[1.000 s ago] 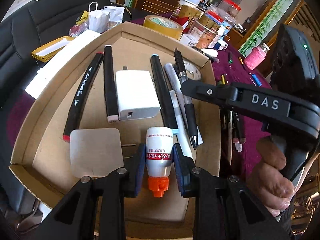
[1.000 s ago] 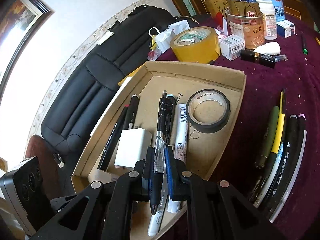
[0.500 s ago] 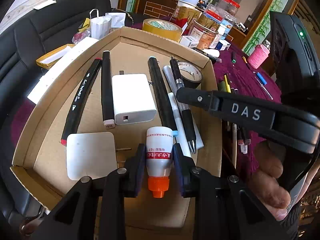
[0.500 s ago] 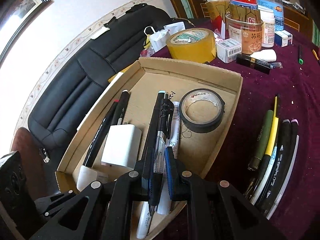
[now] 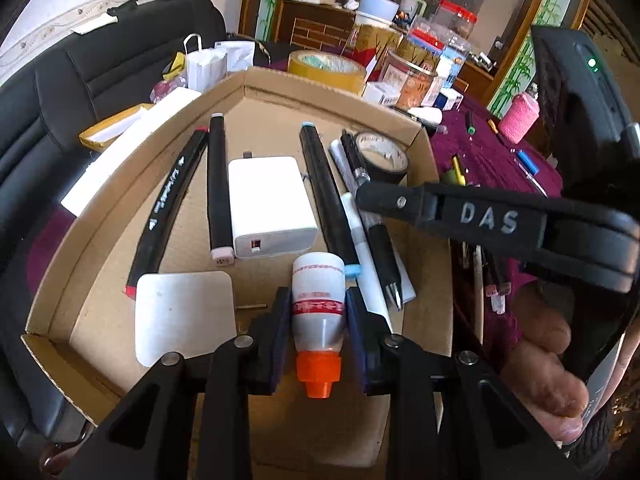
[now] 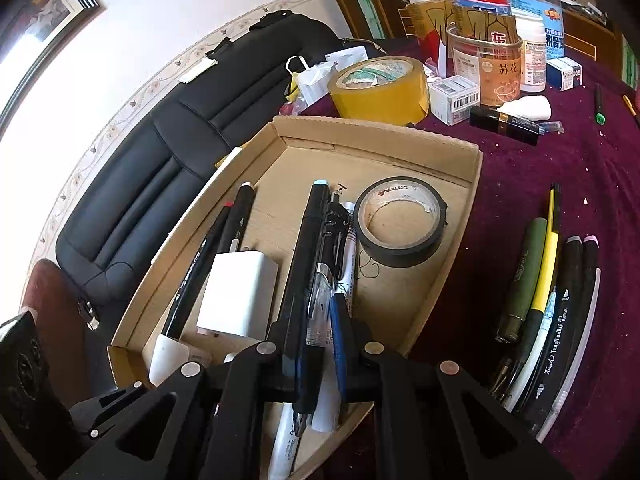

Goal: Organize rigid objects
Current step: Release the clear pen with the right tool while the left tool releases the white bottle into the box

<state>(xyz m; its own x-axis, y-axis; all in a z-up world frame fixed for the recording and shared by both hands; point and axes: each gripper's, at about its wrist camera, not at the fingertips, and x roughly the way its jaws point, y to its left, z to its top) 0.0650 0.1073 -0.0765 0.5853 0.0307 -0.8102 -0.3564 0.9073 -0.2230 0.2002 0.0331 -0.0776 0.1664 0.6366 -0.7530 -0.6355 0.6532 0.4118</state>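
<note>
Well along: shallow cardboard tray (image 5: 132, 184) already holding markers, white charger block (image 5: 268, 204), black tape roll (image 6: 400, 220). Left gripper (image 5: 318, 312) clamped on white orange-capped bottle (image 5: 318, 312) near front; right gripper (image 6: 316, 328) pinching black clear-barrelled pen (image 6: 320, 280) over tray. Loose pens (image 6: 548, 280) right, outside.

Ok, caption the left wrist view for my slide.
Left tool grips an orange-capped bottle over a cardboard tray of markers.

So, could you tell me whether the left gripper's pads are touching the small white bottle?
Touching: the left wrist view shows the left gripper with both blue pads pressed against the white bottle.
</note>
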